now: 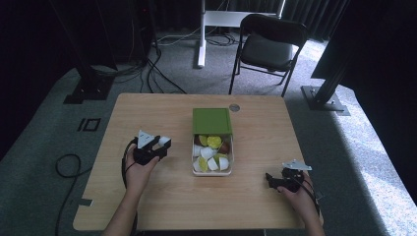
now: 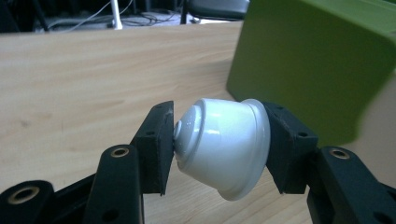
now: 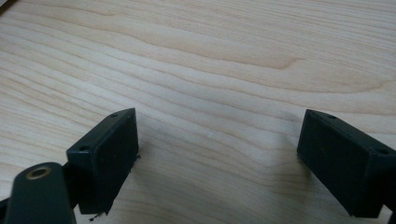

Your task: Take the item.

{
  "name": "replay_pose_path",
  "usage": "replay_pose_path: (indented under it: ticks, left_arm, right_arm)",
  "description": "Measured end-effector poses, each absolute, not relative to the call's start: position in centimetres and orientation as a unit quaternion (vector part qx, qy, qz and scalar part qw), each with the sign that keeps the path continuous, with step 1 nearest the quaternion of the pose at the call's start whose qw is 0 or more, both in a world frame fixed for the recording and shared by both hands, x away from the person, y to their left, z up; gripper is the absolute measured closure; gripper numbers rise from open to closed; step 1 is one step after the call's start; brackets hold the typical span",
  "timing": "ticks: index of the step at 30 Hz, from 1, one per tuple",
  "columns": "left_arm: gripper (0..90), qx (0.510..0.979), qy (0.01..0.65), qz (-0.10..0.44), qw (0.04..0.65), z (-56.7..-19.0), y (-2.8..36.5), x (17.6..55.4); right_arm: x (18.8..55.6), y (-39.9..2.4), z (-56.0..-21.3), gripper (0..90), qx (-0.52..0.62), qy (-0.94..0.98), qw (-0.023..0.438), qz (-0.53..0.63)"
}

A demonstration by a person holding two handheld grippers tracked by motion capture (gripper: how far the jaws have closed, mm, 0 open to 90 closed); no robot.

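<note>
Left hand-held gripper (image 2: 219, 149) pinches a white capsule (image 2: 223, 145) end to end, just left of the clear box (image 1: 212, 169) of capsules with its green lid (image 1: 212, 121) on the table (image 1: 147, 110); right hand-held gripper (image 3: 219, 158), jaws spread and holding nothing, sits right of the box.

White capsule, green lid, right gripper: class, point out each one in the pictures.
White capsule (image 2: 224, 147), left gripper view, its side wall.
Green lid (image 1: 211, 121), high view, its top face.
Right gripper (image 3: 217, 163), right gripper view, between its open jaws.
</note>
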State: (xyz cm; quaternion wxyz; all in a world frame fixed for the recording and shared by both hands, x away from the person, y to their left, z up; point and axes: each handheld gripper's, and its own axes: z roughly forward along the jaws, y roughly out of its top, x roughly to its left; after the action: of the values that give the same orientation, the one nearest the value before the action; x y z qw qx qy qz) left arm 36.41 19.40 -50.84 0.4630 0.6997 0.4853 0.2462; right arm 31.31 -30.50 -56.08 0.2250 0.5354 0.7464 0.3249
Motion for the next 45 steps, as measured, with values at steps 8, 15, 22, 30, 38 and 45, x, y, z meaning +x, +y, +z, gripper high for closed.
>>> replay_pose_path:
  ticks: [8, 15, 22, 30, 38, 45]
  left_arm:
    - [49.0, 0.697, 0.509, 0.224, 0.452, -52.4, 19.9, 36.9]
    - [49.0, 0.699, 0.522, 0.205, 0.444, -53.4, 20.1, 37.4]
    - [49.0, 0.705, 0.524, 0.208, 0.430, -54.2, 20.1, 37.5]
    - [46.8, 0.707, 0.528, 0.204, 0.423, -54.3, 20.1, 37.6]
    - [28.3, 0.709, 0.517, 0.197, 0.438, -54.5, 20.8, 37.7]
    - [19.5, 0.730, 0.480, 0.211, 0.439, -53.8, 20.7, 36.9]
  right_arm:
    - [31.3, -30.5, -56.1, 12.3, 0.535, 0.747, 0.225, 0.325]
    - [31.3, -30.5, -56.1, 12.3, 0.535, 0.747, 0.225, 0.325]
    - [31.3, -30.5, -56.1, 12.3, 0.535, 0.747, 0.225, 0.325]
    - [31.3, -30.5, -56.1, 12.3, 0.535, 0.746, 0.225, 0.325]
    - [31.3, -30.5, -56.1, 12.3, 0.535, 0.747, 0.225, 0.325]
    - [31.3, -30.5, -56.1, 12.3, 0.535, 0.746, 0.225, 0.325]
